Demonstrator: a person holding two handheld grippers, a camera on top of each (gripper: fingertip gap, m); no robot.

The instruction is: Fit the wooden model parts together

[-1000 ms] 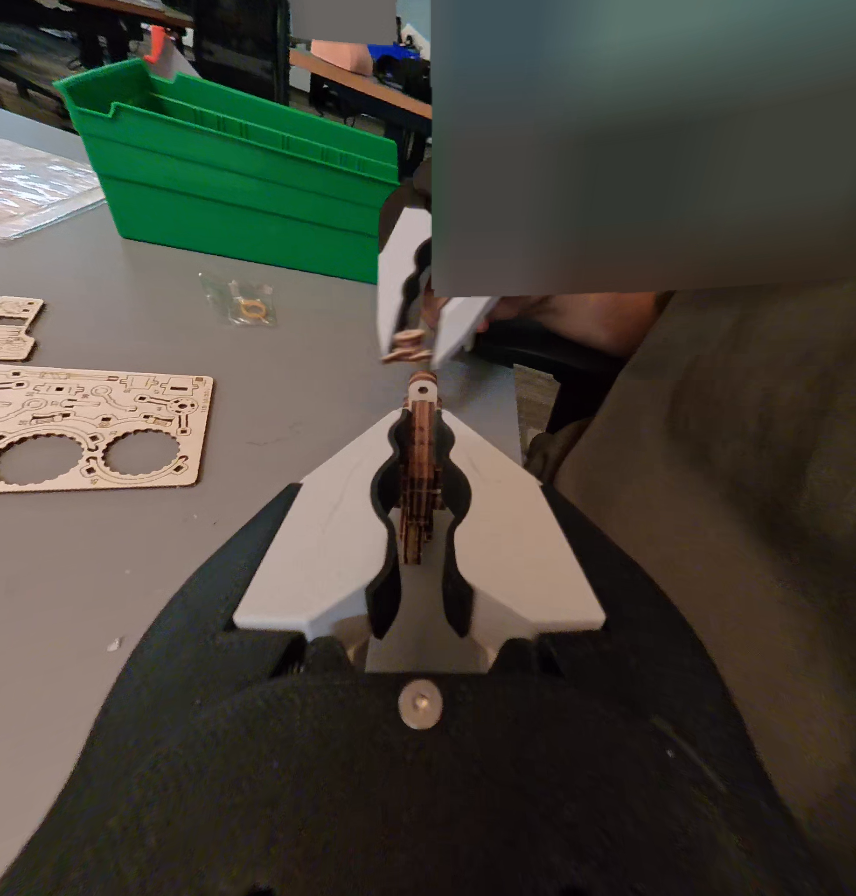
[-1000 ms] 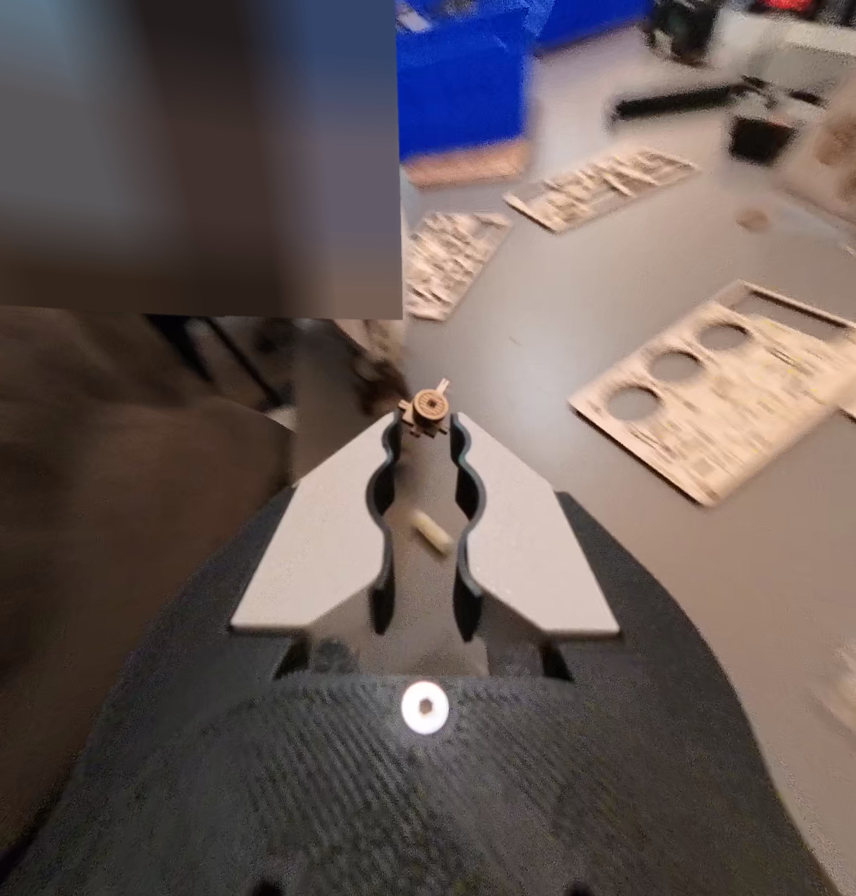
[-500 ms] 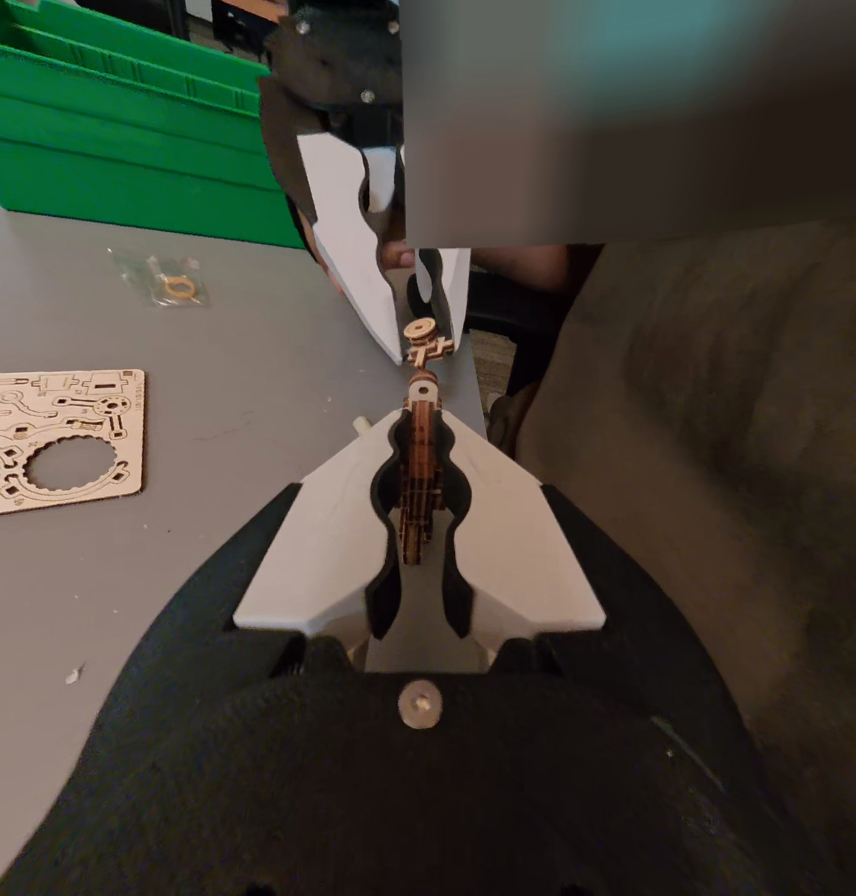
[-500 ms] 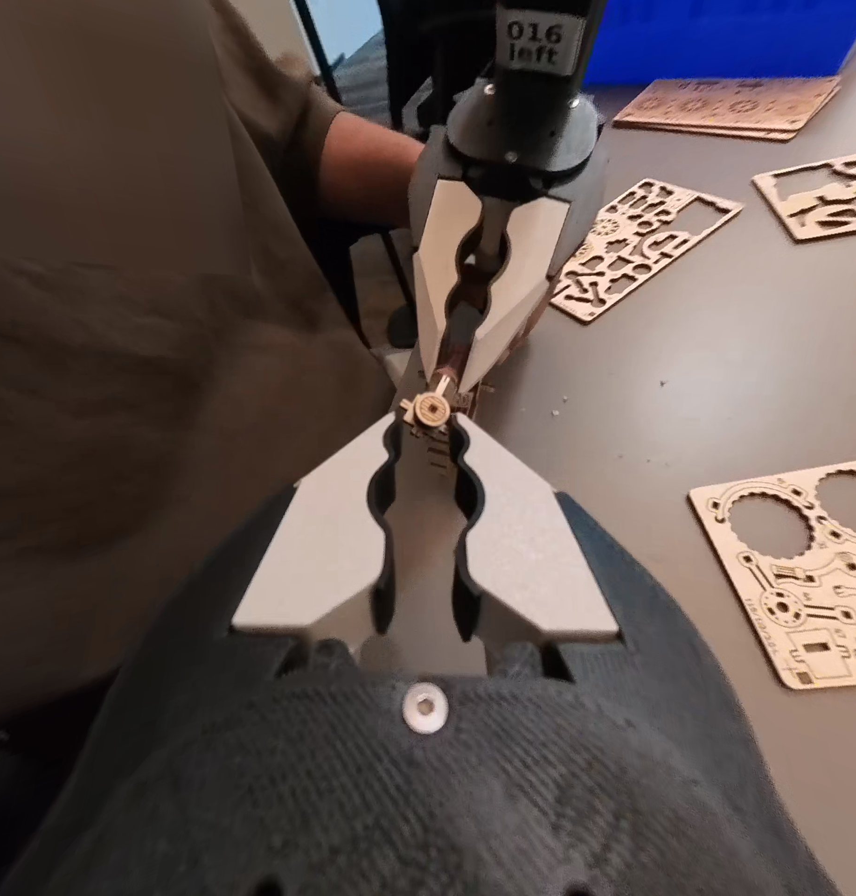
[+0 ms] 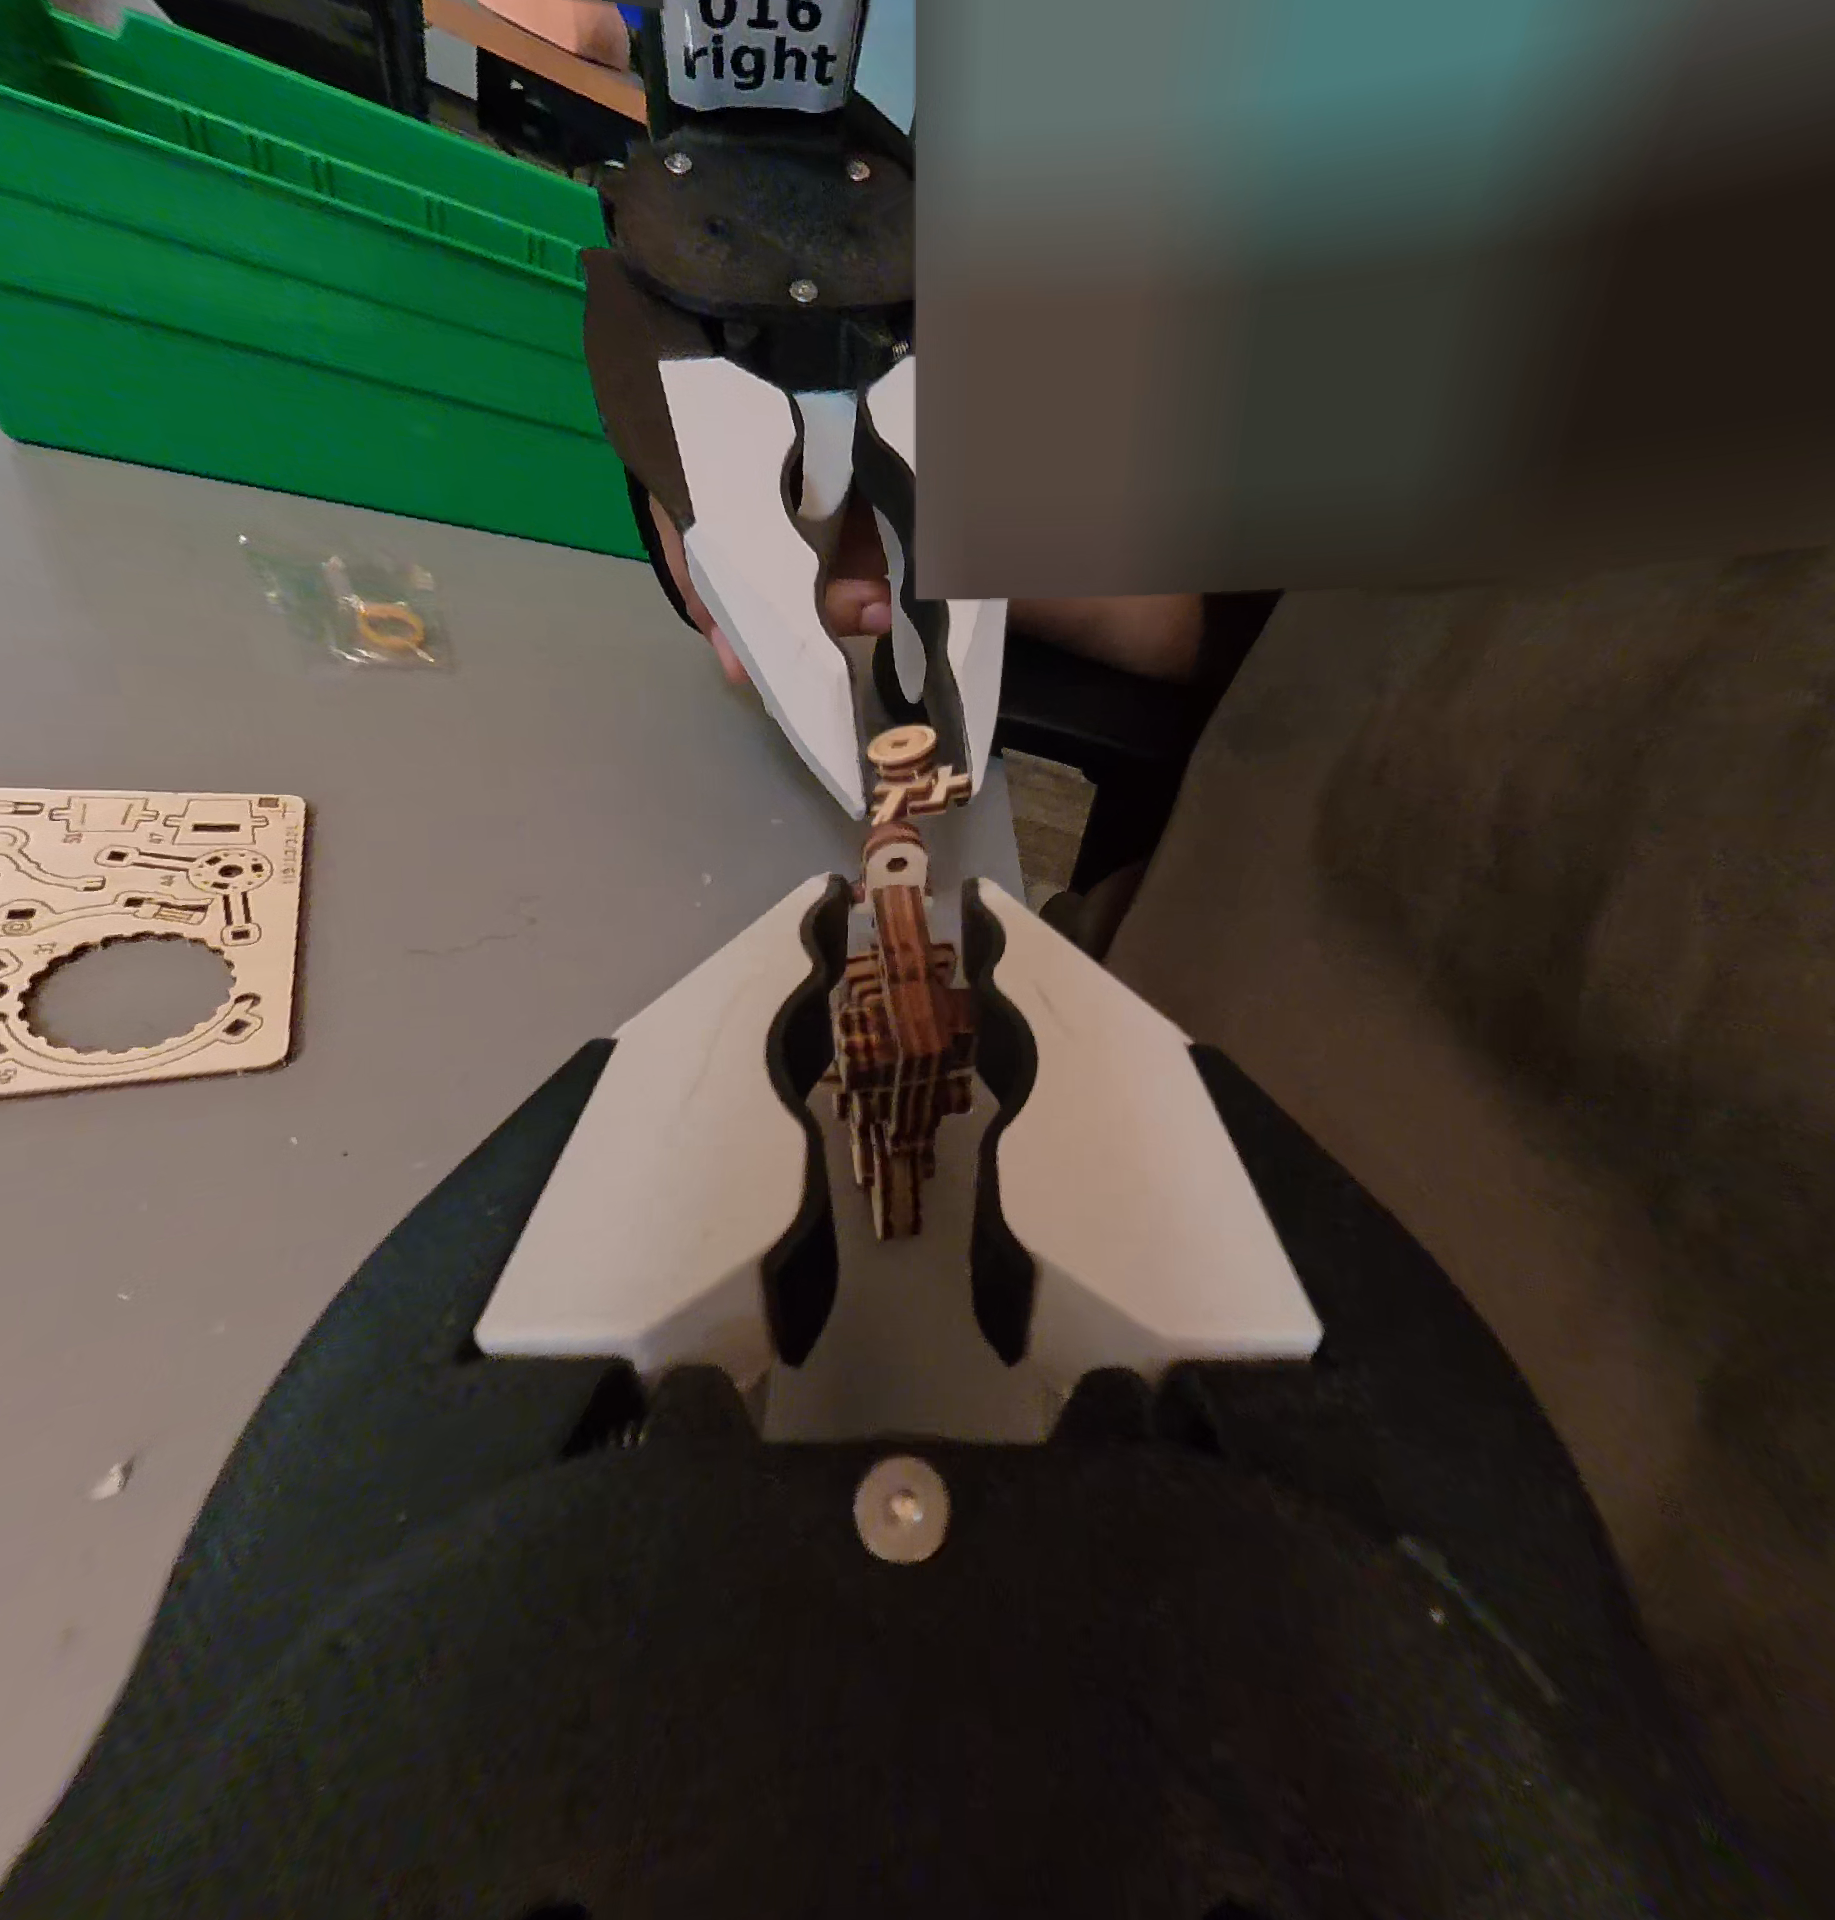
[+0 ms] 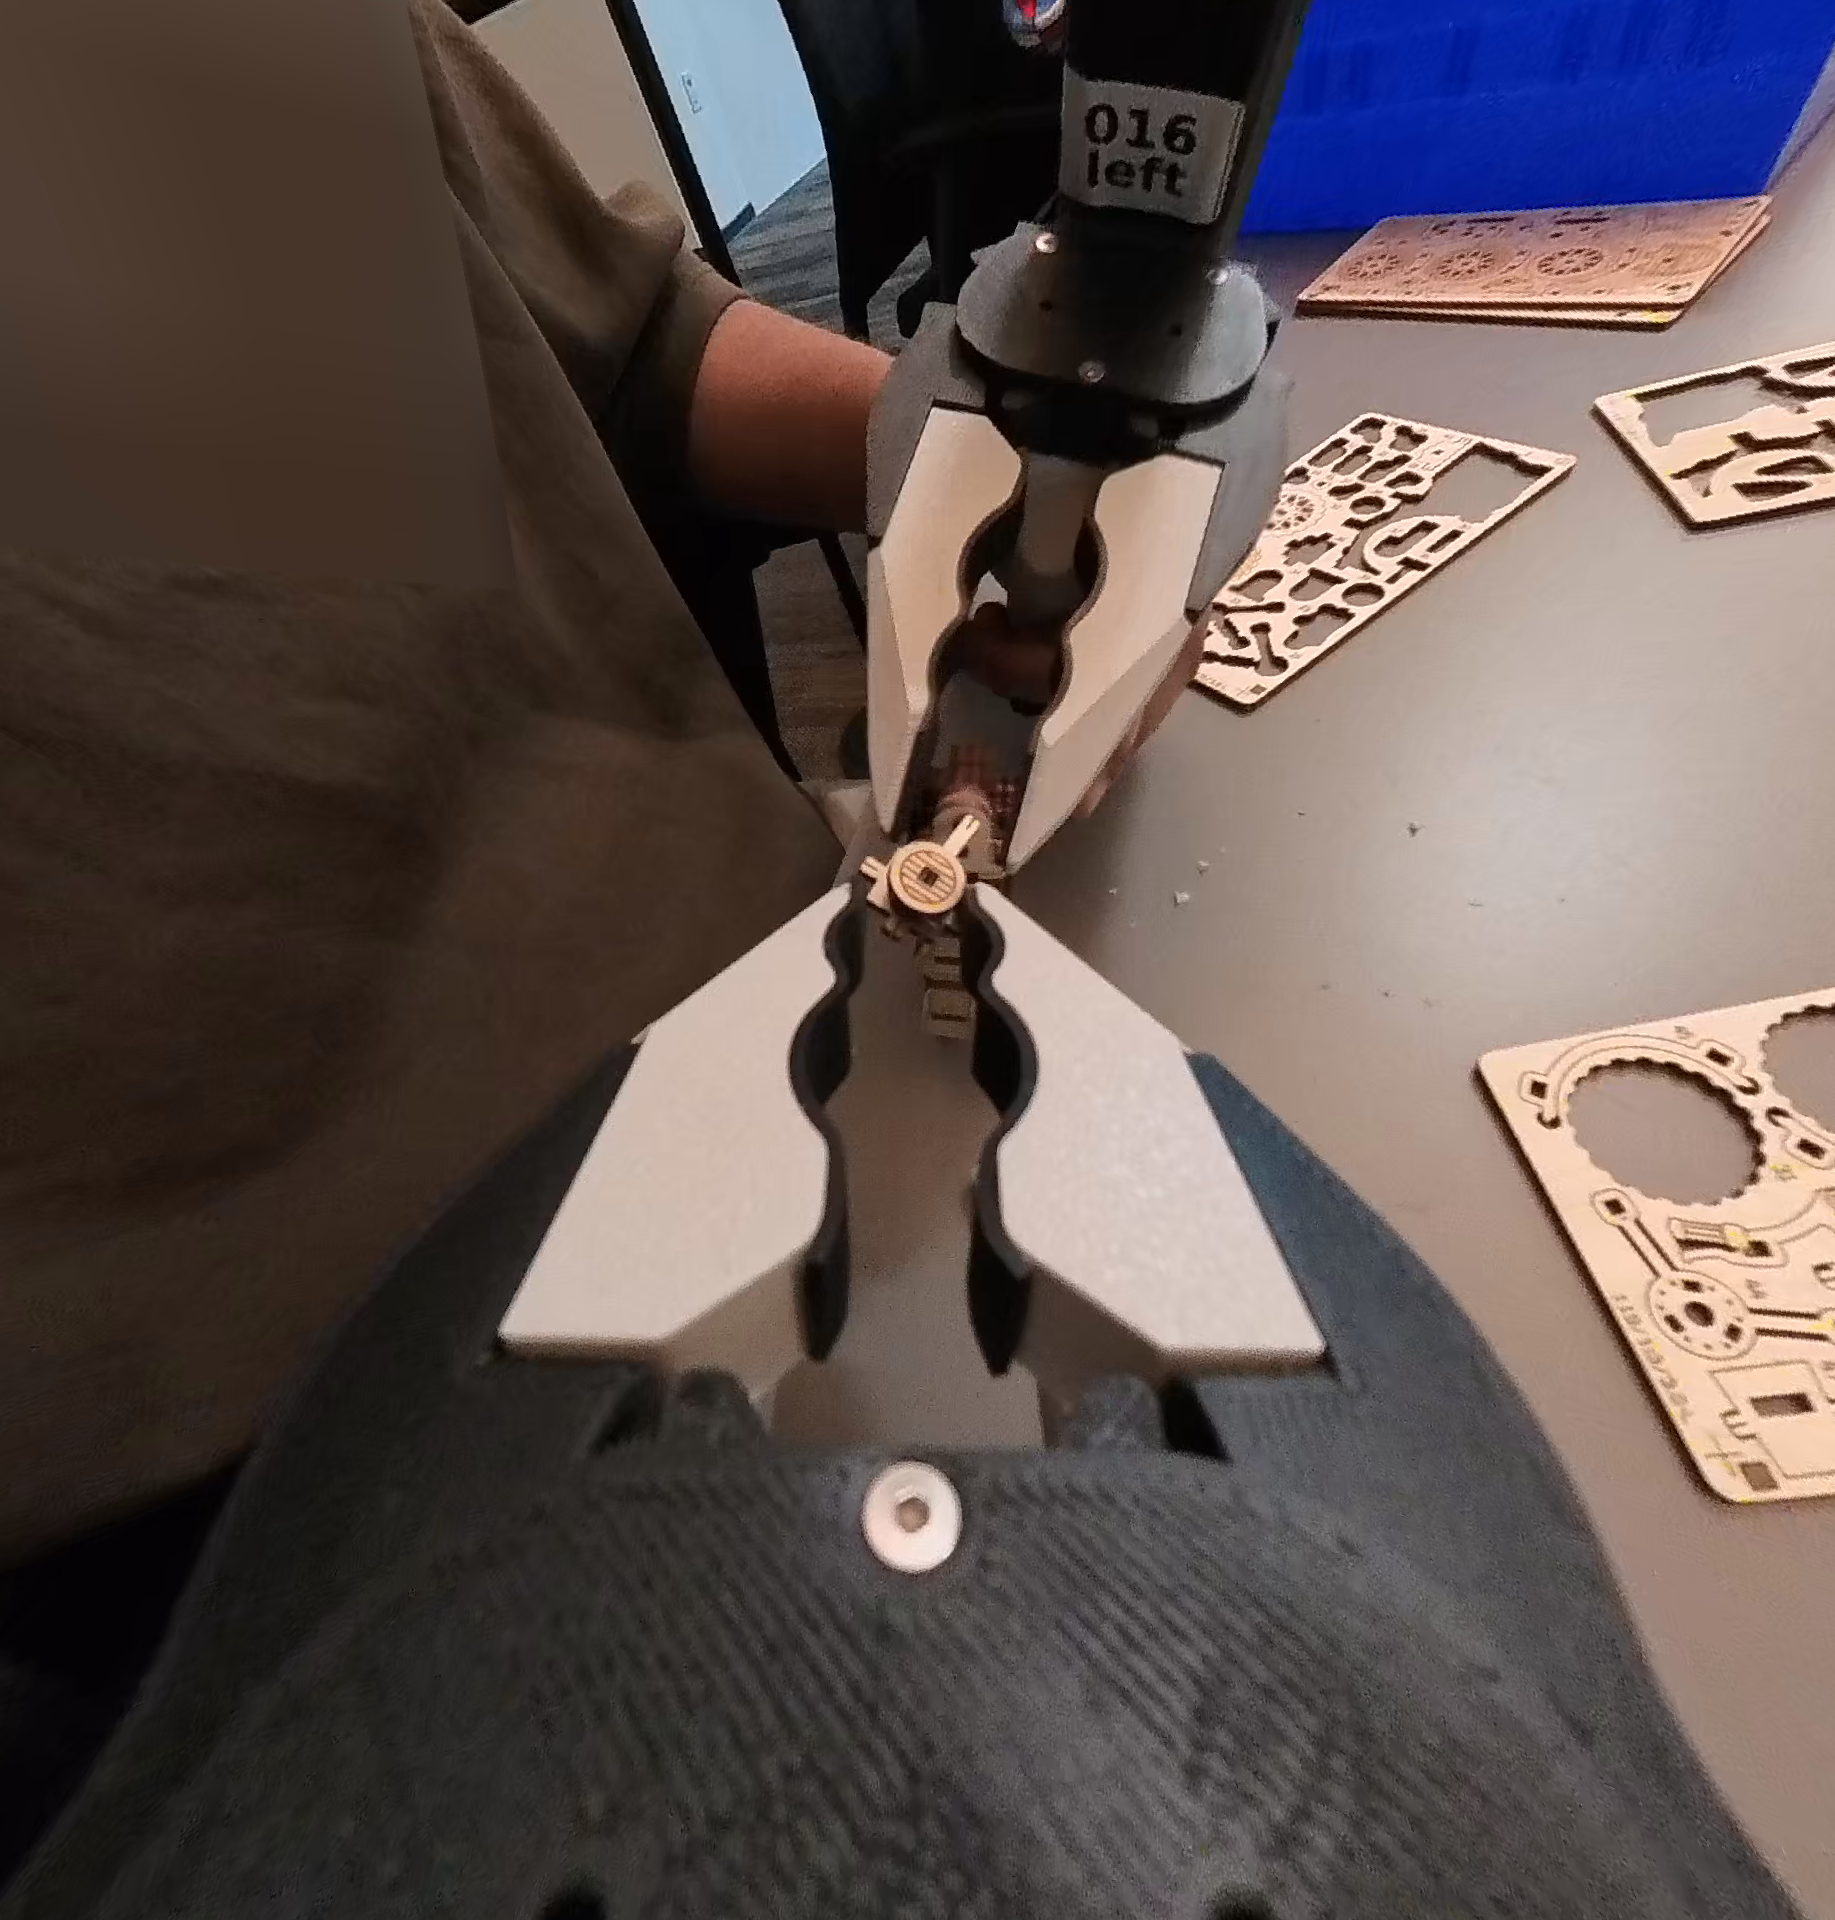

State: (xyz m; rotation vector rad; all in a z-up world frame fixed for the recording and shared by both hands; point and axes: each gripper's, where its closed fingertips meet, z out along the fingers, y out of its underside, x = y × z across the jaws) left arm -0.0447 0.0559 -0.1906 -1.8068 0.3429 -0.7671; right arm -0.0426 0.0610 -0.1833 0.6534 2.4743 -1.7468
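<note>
My left gripper [image 5: 897, 888] is shut on a layered wooden sub-assembly [image 5: 897, 1023] whose rounded tip with a hole sticks out past the fingertips. My right gripper [image 6: 918, 899] is shut on a small wooden disc-and-cross part [image 6: 925, 871]. The two grippers face each other tip to tip above the grey table's near edge. In the left wrist view the right gripper [image 5: 908, 795] holds the small part [image 5: 908, 774] just above the sub-assembly's tip, touching or nearly so. In the right wrist view the left gripper [image 6: 949, 821] sits directly behind the small part.
A green bin [image 5: 269, 312] stands at the back left. A small plastic bag with a ring [image 5: 373, 618] and a punched wooden sheet [image 5: 123, 935] lie on the table [image 5: 497, 831]. More wooden sheets [image 6: 1702, 1226] [image 6: 1380, 551] lie right. A person's torso [image 6: 269, 779] is close. My left and right fingertips are right by each other.
The right gripper swung round from the table to face the left gripper and brought the small part close to the sub-assembly's tip. In the last half second both views hardly changed.
</note>
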